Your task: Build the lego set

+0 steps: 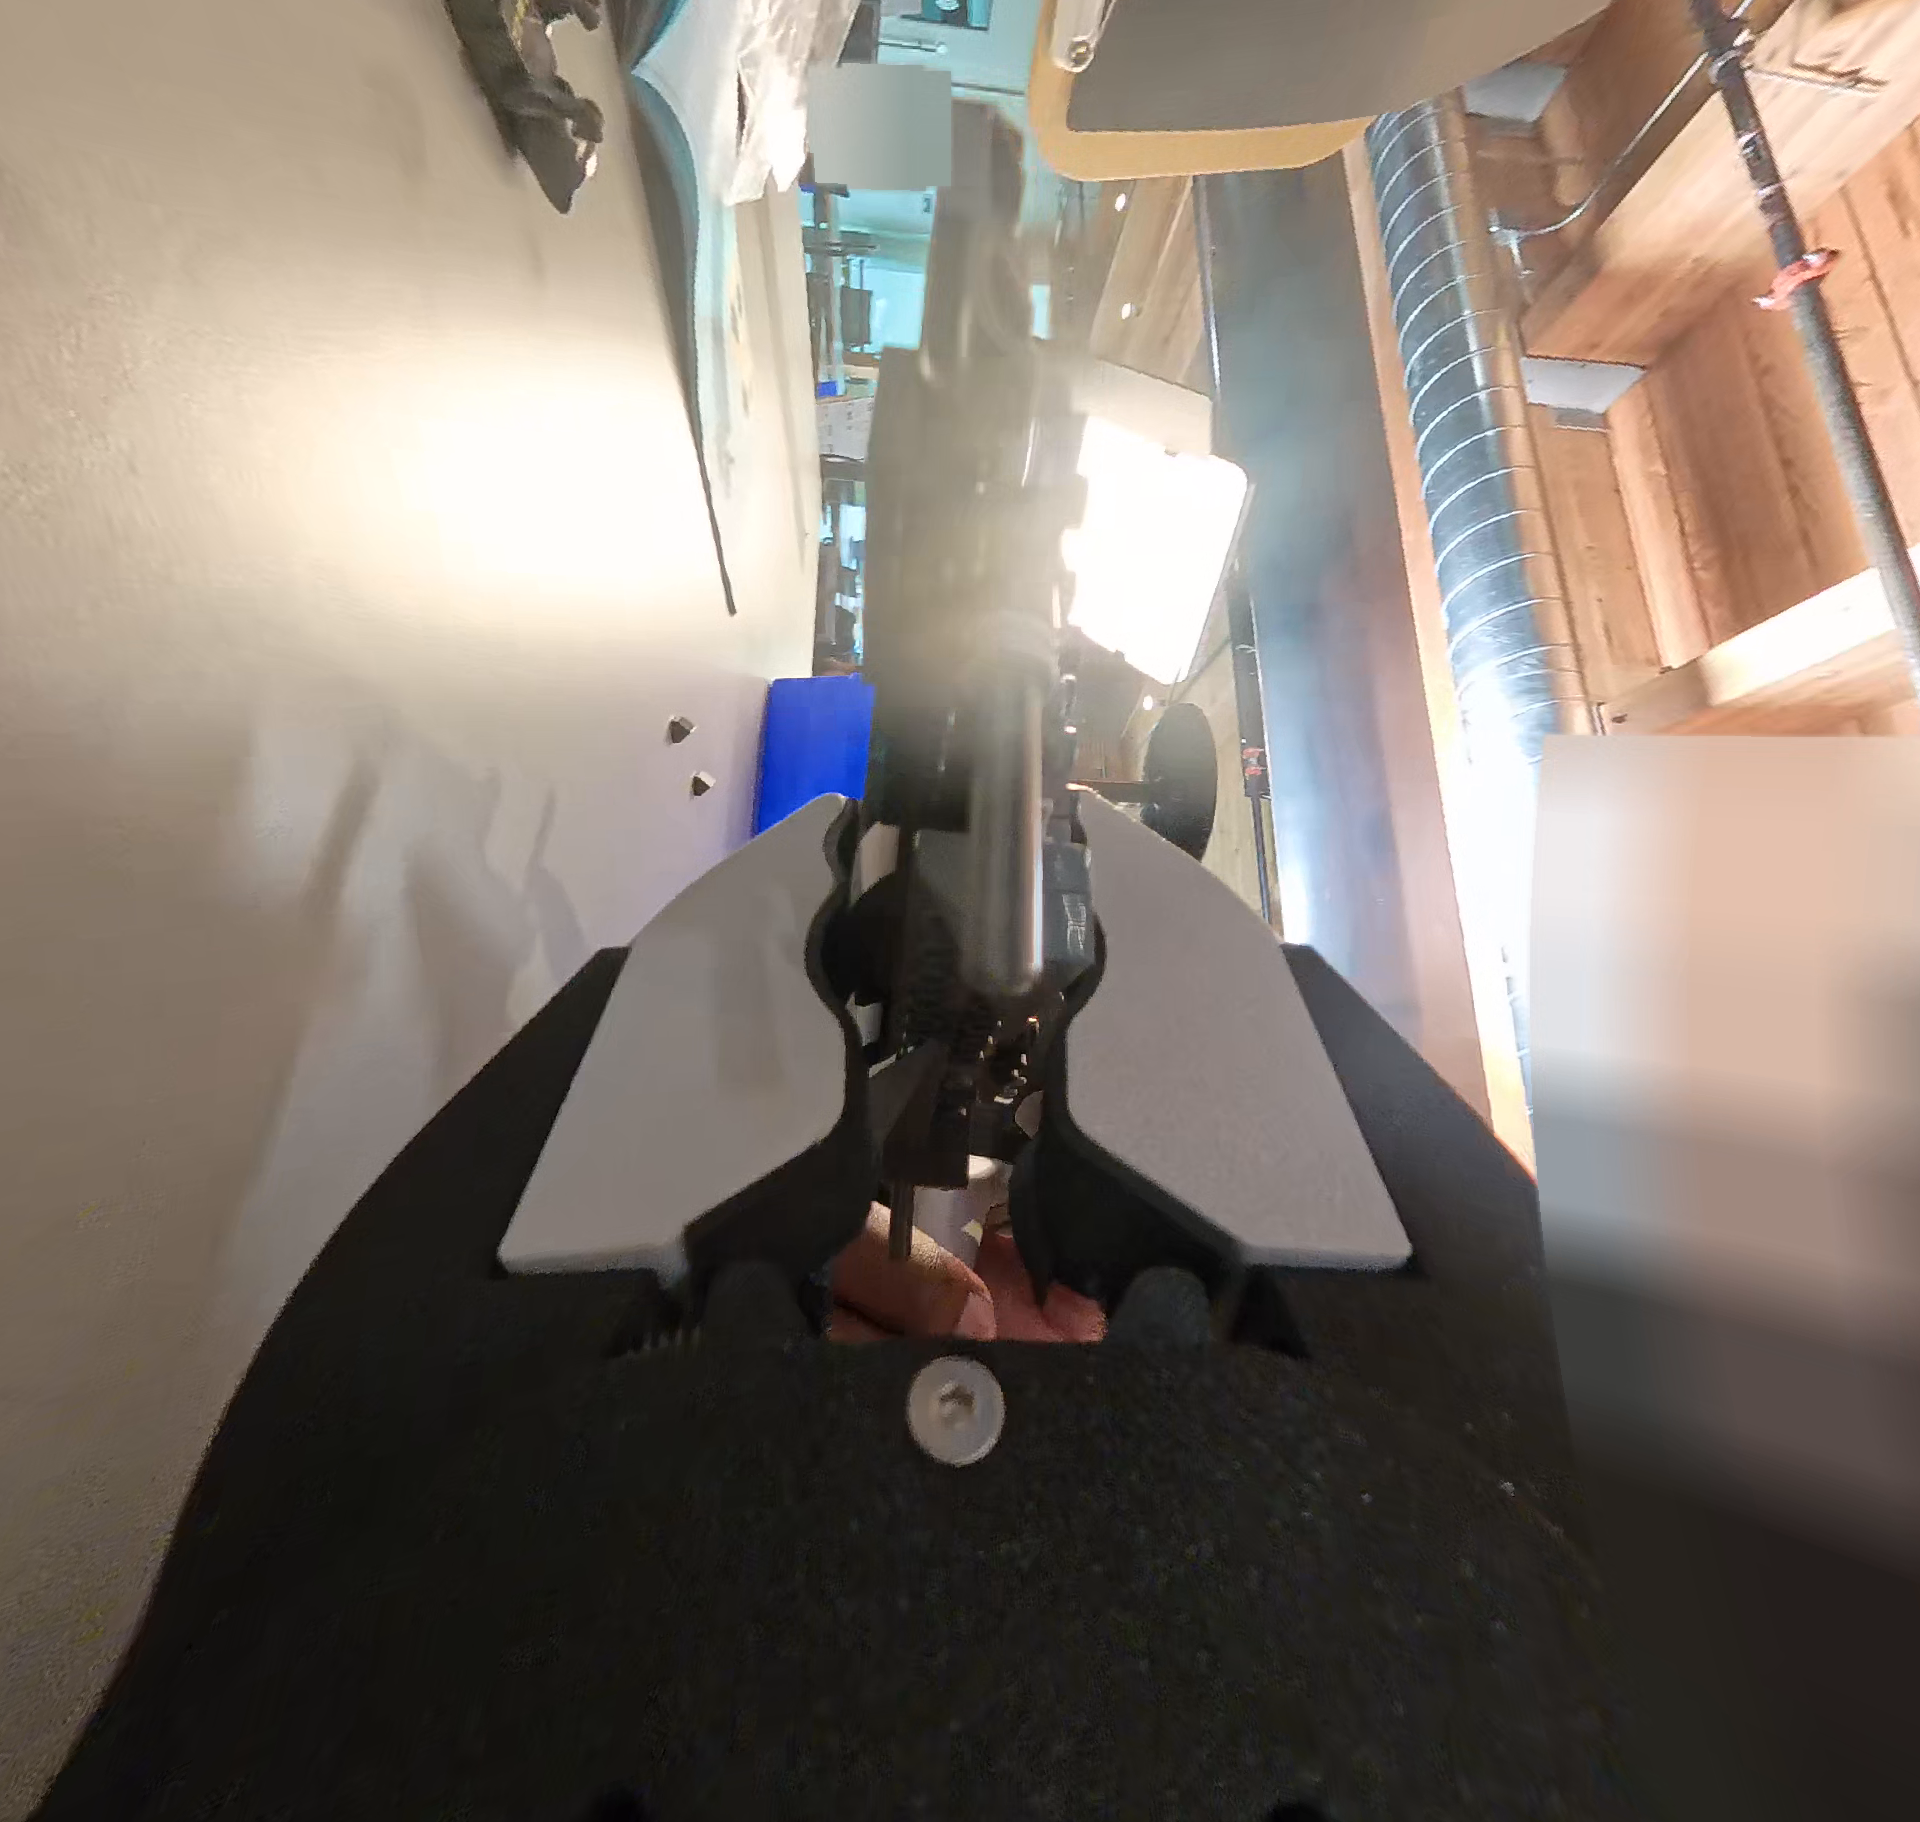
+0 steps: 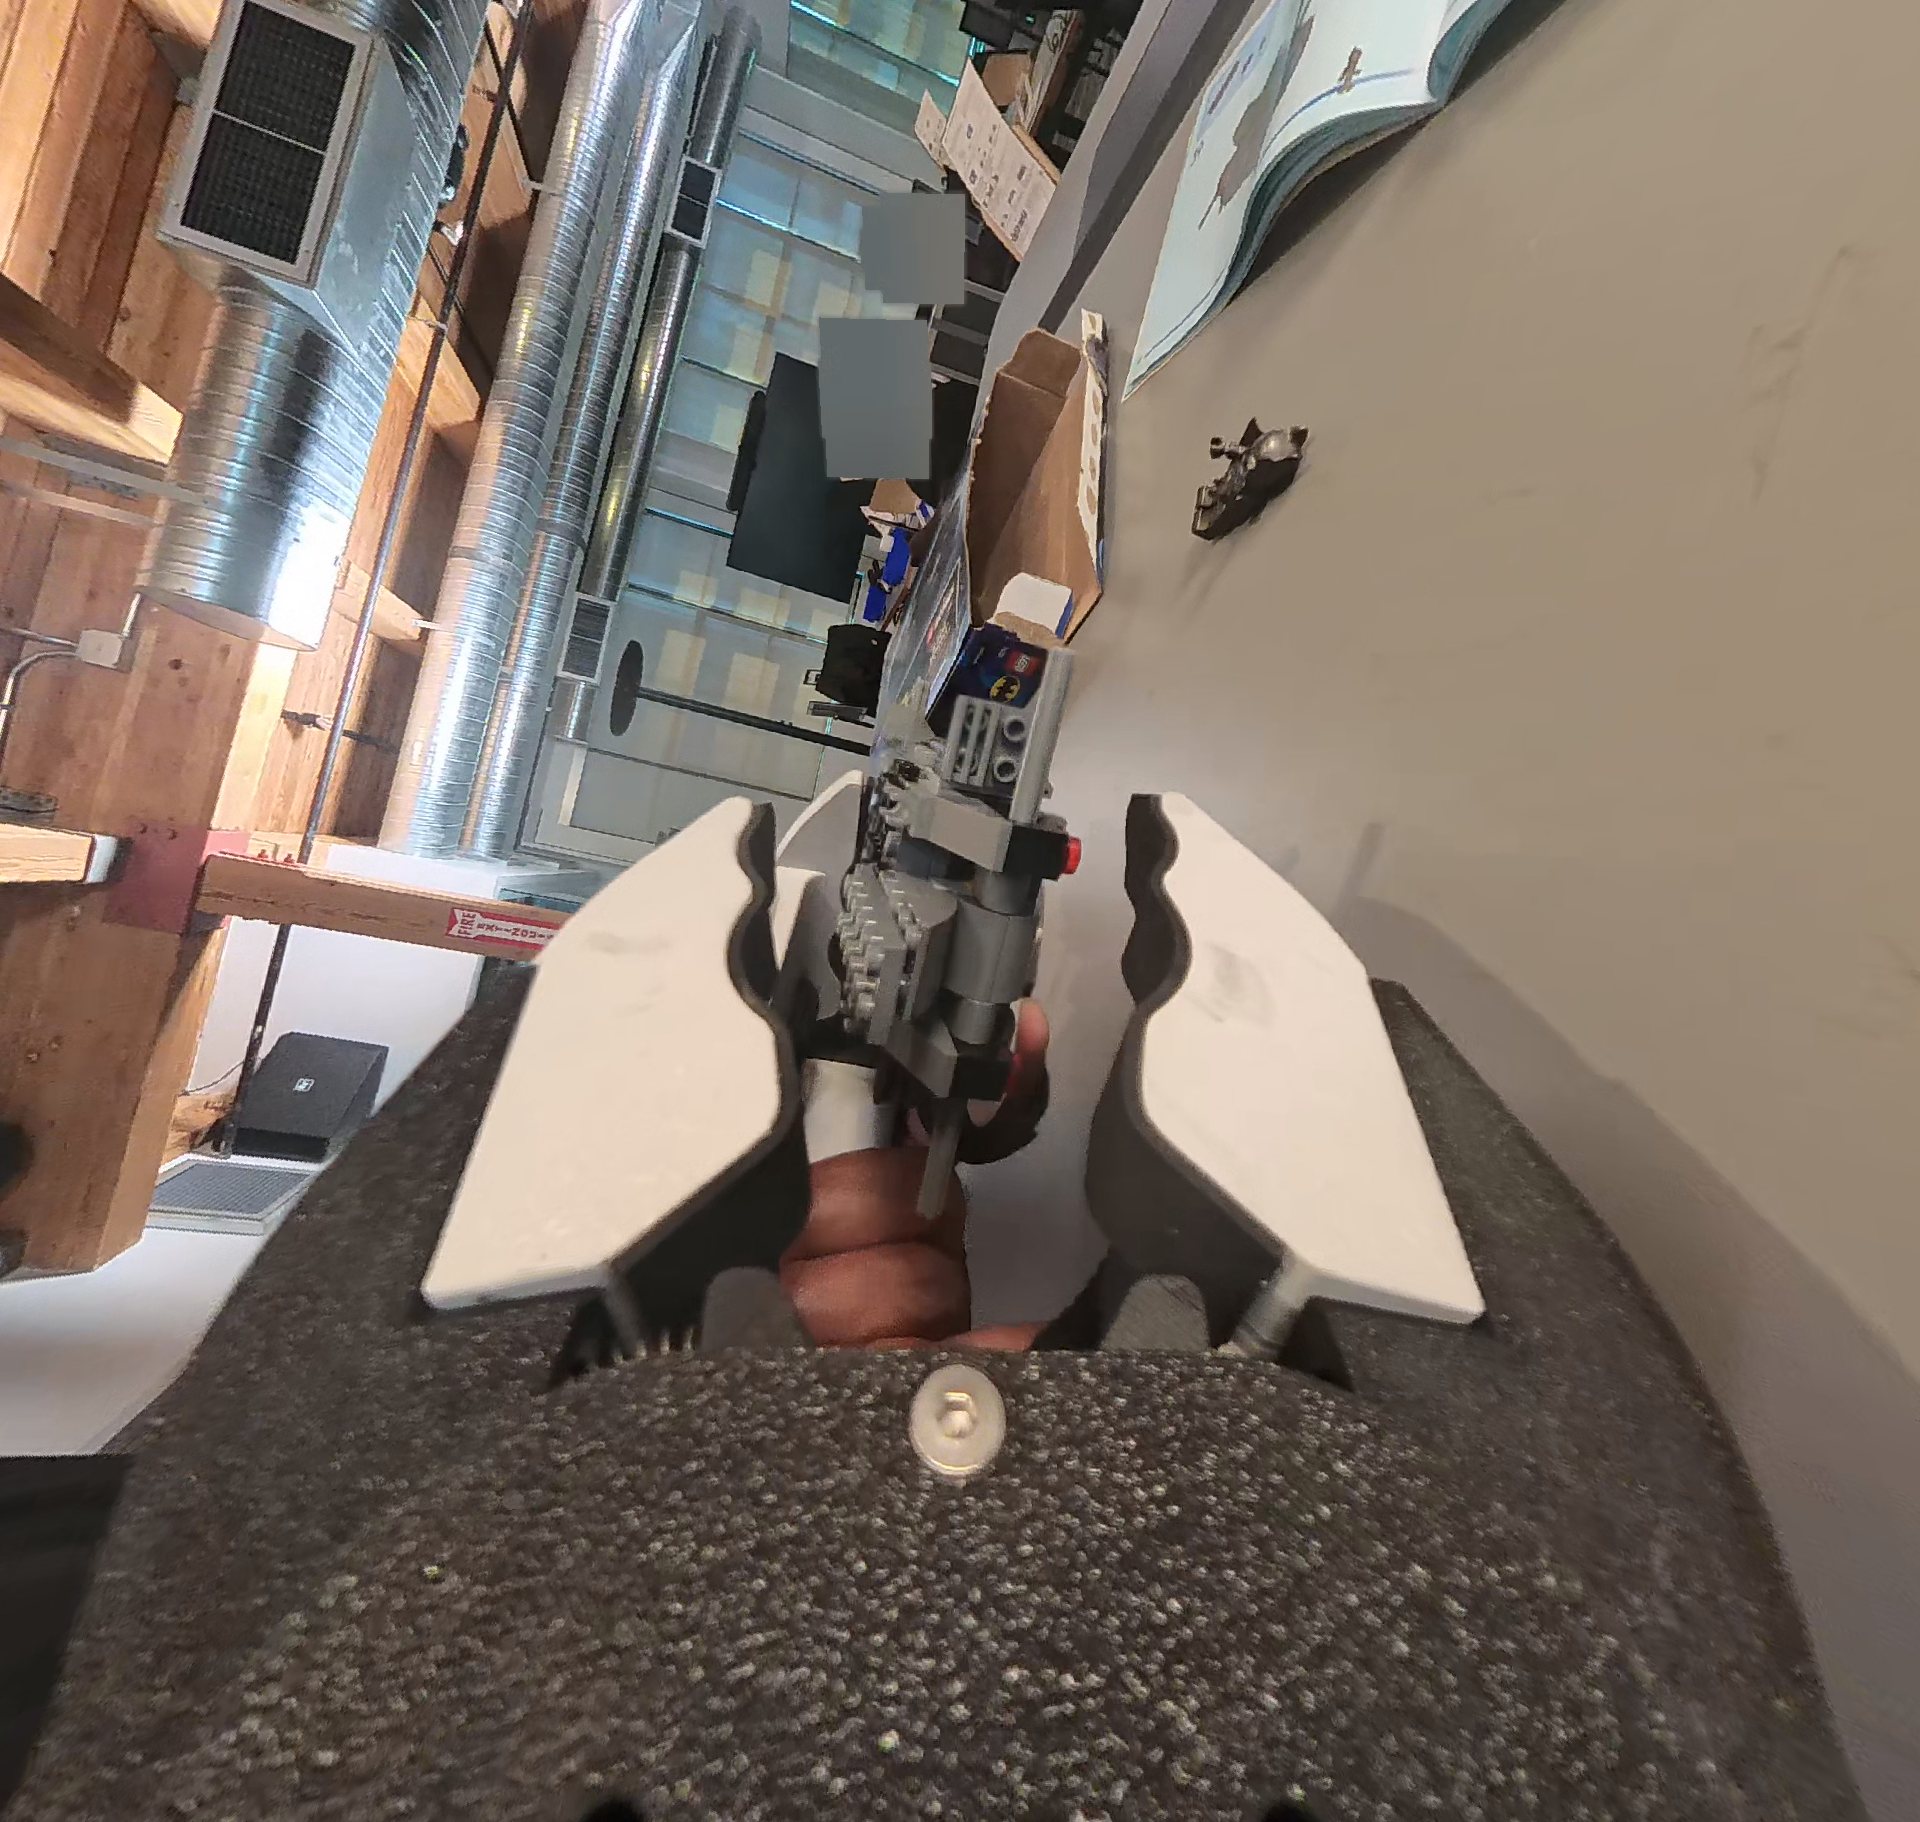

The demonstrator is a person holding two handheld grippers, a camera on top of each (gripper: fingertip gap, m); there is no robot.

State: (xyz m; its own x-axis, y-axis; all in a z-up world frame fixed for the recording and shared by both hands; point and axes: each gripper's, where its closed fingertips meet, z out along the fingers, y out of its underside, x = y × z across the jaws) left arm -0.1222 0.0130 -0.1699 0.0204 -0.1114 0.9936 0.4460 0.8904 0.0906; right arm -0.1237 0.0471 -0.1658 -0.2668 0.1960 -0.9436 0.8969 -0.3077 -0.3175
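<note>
The left tool (image 1: 961, 899) clamps the grey brick model (image 2: 956, 899); the right tool (image 2: 951, 899) stands wide, pads apart from it.

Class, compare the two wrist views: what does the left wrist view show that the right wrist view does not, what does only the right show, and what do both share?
Only the left wrist view: a blue bin and clear plastic bags.

Only the right wrist view: an open cardboard box, a grey ceiling vent, and the right gripper open, with a gap between its pads and the model.

Both: the grey brick model, held by the left gripper, the open instruction booklet, a small dark brick assembly on the table, and silver ducting.
</note>
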